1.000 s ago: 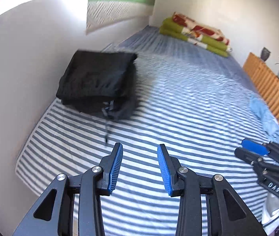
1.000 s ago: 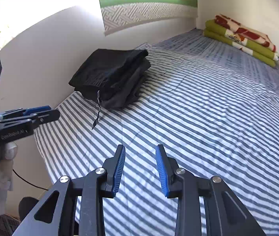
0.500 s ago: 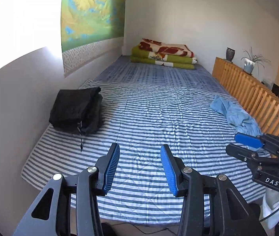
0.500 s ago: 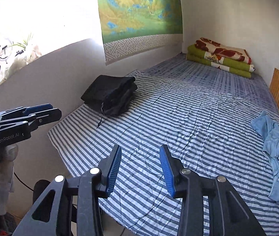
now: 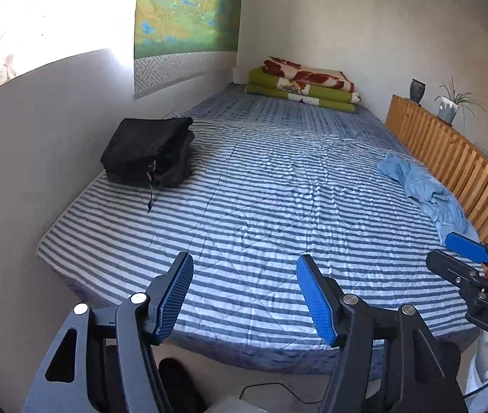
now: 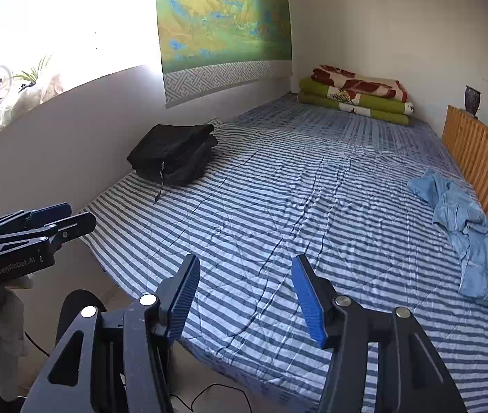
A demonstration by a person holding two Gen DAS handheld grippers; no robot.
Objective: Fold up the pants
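Folded black pants (image 5: 147, 151) (image 6: 175, 153) lie in a stack at the far left of the striped bed (image 5: 278, 206) (image 6: 295, 206), a drawstring trailing from them. Crumpled light blue pants (image 5: 426, 189) (image 6: 467, 234) lie at the bed's right side by the wooden rail. My left gripper (image 5: 244, 292) hovers over the bed's near edge, its jaws opening with nothing between them. My right gripper (image 6: 245, 292) does the same, jaws opening and empty. Each gripper also shows in the other's view: the right gripper (image 5: 464, 258), the left gripper (image 6: 51, 220).
Folded green and red blankets (image 5: 305, 86) (image 6: 357, 93) sit at the bed's far end. A slatted wooden rail (image 5: 450, 158) (image 6: 484, 165) with a vase and plant runs along the right. A white wall borders the left. A cable lies on the floor below.
Both grippers have pulled back from the black stack toward the bed's near edge, and their jaws have spread wider. The blue pants came into view on the right.
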